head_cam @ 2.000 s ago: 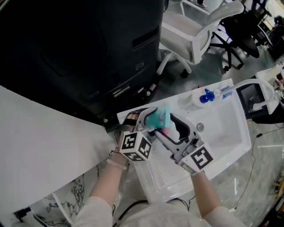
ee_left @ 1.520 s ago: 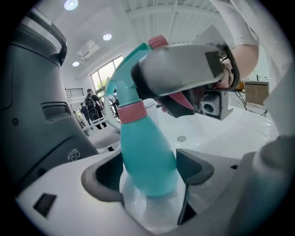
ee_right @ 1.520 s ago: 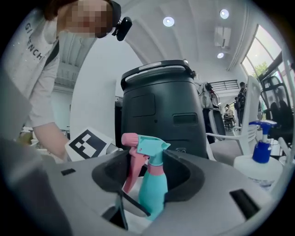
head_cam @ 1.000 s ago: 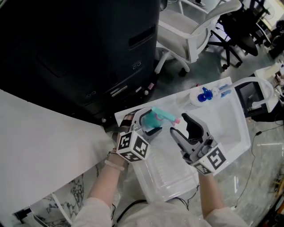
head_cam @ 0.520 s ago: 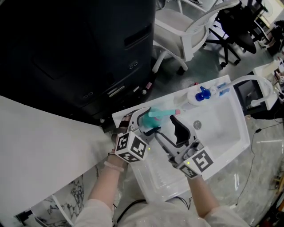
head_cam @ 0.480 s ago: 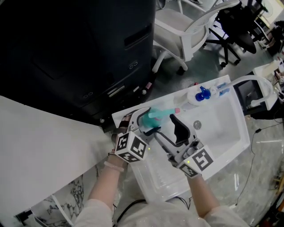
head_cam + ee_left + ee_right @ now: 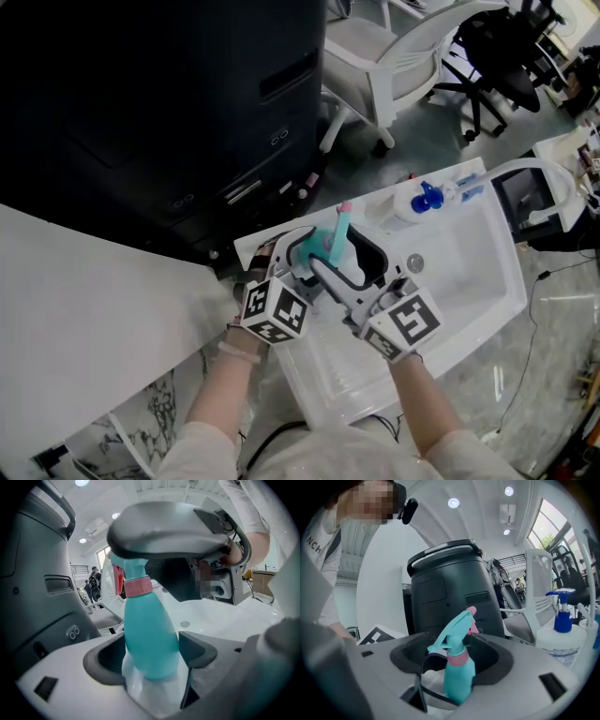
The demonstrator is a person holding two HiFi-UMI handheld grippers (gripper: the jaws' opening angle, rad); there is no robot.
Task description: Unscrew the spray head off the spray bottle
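Hand-held grippers: left (image 7: 152,657) clamps spray bottle (image 7: 150,634); right (image 7: 451,660), just opened, straddles half-hidden spray head (image 7: 453,631).

Right tool (image 7: 336,258) moved back in, jaws just opened, straddling the spray head (image 7: 340,230), its nozzle (image 7: 344,206) swung round.

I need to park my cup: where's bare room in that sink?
Bare: the white sink's basin floor, between the round drain and its right wall. Crowded: the left end around the teal plastic spray bottle, and the far rim by the blue-topped white pump bottle.
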